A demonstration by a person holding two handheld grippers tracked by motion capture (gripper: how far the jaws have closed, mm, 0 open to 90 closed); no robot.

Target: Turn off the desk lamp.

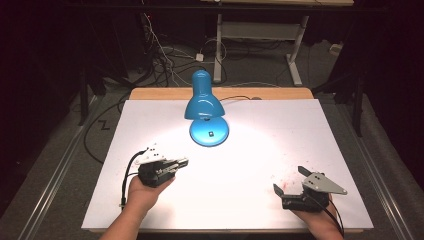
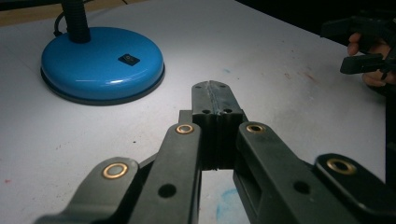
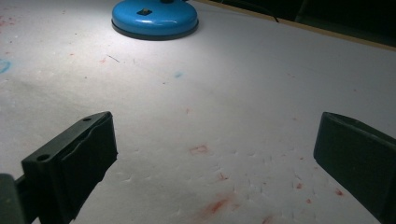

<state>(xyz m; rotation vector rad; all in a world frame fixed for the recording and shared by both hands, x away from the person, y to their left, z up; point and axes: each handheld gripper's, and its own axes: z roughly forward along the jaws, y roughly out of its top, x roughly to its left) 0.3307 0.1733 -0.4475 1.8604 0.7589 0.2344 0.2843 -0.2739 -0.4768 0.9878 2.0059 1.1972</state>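
Note:
A blue desk lamp stands lit at the back middle of the white table, its shade bent down over its round base. The base carries a small black switch. My left gripper lies low at the front left, shut with nothing between its jaws, pointing right and a little toward the lamp base. Its closed tips stop short of the base. My right gripper rests at the front right, open wide and holding nothing. The lamp base lies far ahead of it.
Red and blue marks stain the table sheet near the right gripper. A wooden strip runs along the table's back edge, with the lamp's cord across it. Cables and a white desk frame stand on the dark floor beyond.

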